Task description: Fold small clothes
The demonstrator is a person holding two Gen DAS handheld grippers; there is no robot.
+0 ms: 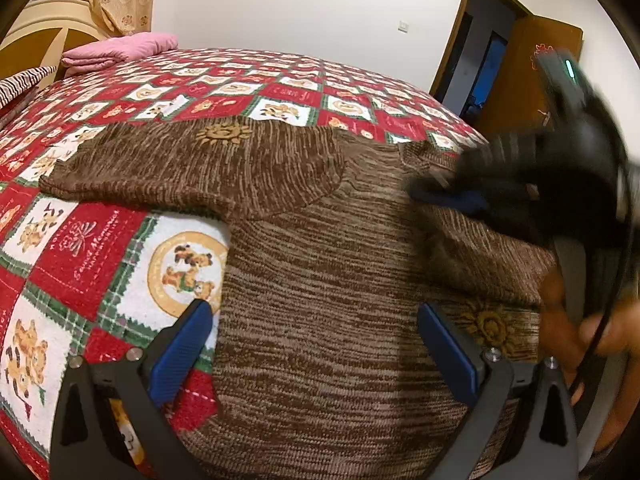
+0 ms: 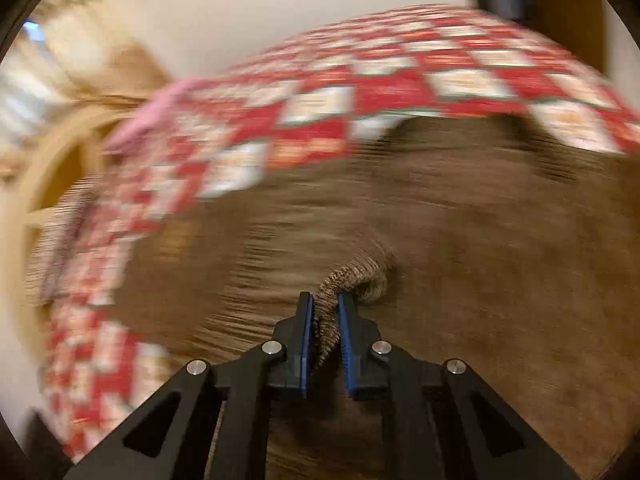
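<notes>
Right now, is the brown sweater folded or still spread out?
Mostly spread: the brown sweater lies flat on the bedspread, one sleeve out; the right gripper pinches a bunched edge.

The brown sweater (image 1: 320, 280) is rough, ribbed knit cloth. The bed cover (image 1: 100, 260) is soft printed cloth.

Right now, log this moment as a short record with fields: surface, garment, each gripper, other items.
surface: bed with red patchwork quilt
garment: brown knit sweater lying on the quilt, one sleeve spread out to the side
left gripper: open, above the sweater's body, gripping nothing
right gripper: closed on a pinched fold of knit; view is motion-blurred
other items: folded pink cloth at the far end of the bed; open wooden door
</notes>
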